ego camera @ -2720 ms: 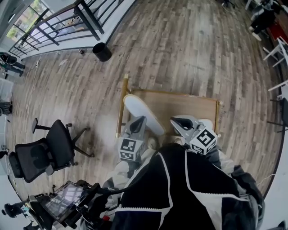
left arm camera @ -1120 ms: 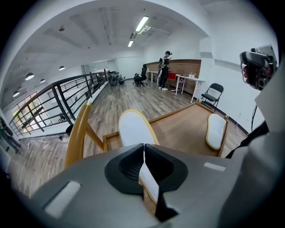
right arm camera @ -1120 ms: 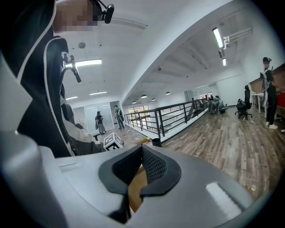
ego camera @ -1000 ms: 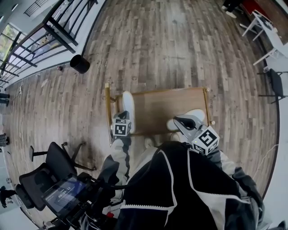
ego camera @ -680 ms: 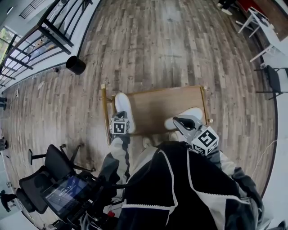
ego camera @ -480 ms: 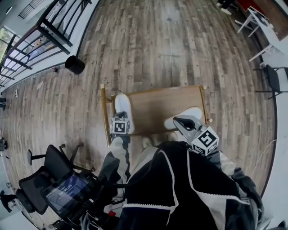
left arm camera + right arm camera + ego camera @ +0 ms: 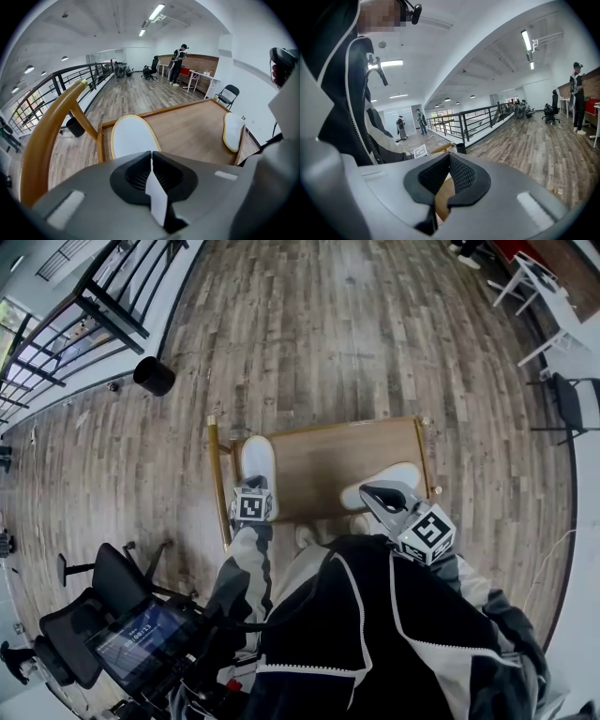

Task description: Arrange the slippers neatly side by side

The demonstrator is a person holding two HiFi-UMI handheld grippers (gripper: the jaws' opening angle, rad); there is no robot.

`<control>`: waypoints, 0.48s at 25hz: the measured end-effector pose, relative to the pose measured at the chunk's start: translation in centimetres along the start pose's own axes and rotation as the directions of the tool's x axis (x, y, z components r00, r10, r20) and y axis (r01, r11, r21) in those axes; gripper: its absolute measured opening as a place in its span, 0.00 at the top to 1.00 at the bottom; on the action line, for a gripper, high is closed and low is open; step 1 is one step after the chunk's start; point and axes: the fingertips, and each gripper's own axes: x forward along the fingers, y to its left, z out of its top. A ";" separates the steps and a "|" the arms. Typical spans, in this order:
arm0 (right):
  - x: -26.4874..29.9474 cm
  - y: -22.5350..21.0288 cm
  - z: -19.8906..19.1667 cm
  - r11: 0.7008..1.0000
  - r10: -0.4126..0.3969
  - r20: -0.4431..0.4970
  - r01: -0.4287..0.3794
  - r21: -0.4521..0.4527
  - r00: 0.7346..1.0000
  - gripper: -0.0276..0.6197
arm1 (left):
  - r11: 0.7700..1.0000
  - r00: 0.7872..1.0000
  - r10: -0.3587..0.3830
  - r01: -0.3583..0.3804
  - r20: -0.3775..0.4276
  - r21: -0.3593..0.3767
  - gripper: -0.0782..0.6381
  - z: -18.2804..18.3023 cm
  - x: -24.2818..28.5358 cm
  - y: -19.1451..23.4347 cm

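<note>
Slipper (image 7: 258,457), flat and white, at brown wooden table's (image 7: 328,456) left edge in clenched left gripper (image 7: 252,482); right gripper (image 7: 370,491) clenched empty.

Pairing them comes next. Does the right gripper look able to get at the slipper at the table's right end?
Probably yes: the right gripper is right at that slipper with nothing between them, though its shut jaws must open first.
</note>
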 end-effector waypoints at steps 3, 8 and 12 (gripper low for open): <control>0.0 -0.1 0.2 1.000 0.000 0.001 0.000 0.000 1.000 0.95 | 0.999 1.000 0.004 -0.004 0.006 -0.032 0.80 0.2 -0.1 0.1; 0.2 -0.2 0.2 1.000 0.006 0.007 -0.006 -0.003 1.000 0.95 | 0.999 1.000 0.024 -0.024 0.005 -0.023 0.70 0.4 -0.4 0.3; 0.6 -0.1 0.3 1.000 0.015 0.015 -0.015 -0.011 1.000 0.95 | 0.999 0.999 0.024 -0.023 0.032 -0.027 0.65 1.0 -1.0 0.1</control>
